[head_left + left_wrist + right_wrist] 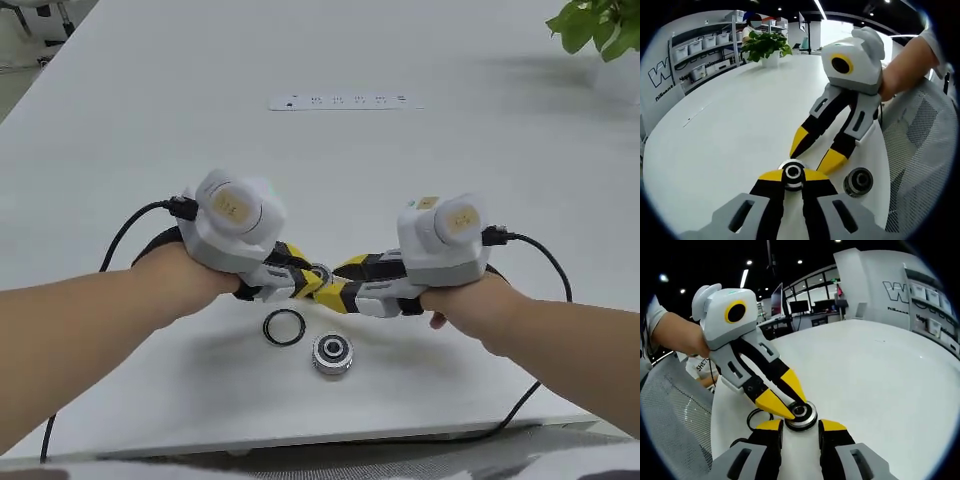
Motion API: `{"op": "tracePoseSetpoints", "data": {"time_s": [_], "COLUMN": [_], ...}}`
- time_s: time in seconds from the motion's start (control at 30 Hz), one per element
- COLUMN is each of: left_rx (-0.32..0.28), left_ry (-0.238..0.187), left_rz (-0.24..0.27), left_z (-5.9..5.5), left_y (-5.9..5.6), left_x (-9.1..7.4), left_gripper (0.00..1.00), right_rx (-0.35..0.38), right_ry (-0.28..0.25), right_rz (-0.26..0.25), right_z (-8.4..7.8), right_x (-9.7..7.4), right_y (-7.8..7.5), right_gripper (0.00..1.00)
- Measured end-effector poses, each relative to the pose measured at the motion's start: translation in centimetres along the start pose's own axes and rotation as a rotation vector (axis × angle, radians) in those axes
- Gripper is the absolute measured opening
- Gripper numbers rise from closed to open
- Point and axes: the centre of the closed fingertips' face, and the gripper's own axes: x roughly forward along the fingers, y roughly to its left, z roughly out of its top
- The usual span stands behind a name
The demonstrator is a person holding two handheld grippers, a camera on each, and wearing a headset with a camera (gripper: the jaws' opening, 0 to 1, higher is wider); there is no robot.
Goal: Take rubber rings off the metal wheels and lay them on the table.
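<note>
your left gripper (792,178) clamps metal wheel (802,416) mid-frame to steady it — right gripper (801,426) jaws wide, flanking wheel, likely ready to peel its ring. loose rubber ring (284,327), second wheel (332,353) lie on table (450,150), lower centre.

I'm in an open office or lab space: a wide white tabletop (480,150) carrying a power strip (345,101), shelves of storage bins (700,54) along the wall, a potted plant (767,46), monitors (801,306) on desks behind, ceiling strip lights (744,277), and a mesh office chair (920,145) beside me.
</note>
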Motion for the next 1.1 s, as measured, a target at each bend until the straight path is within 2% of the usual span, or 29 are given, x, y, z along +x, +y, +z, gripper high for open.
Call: {"op": "tracePoseSetpoints", "data": {"time_s": [0.23,0.83,1.1], "left_rx": [0.0,-0.015,-0.017], "left_ry": [-0.001,-0.003,-0.005], "left_rz": [0.007,0.02,0.026], "left_z": [0.06,0.04,0.04], "left_y": [0.02,0.17,0.13], "left_x": [-0.03,-0.01,-0.03], "left_gripper": [0.08,0.08,0.08], "right_rx": [-0.018,-0.034,-0.014], "right_ry": [0.019,0.039,0.041], "right_rz": [-0.01,-0.013,-0.01], "right_z": [-0.31,-0.82,-0.93], "right_x": [0.26,-0.44,-0.59], "right_y": [-0.13,-0.2,-0.24], "right_gripper": [0.23,0.11,0.04]}}
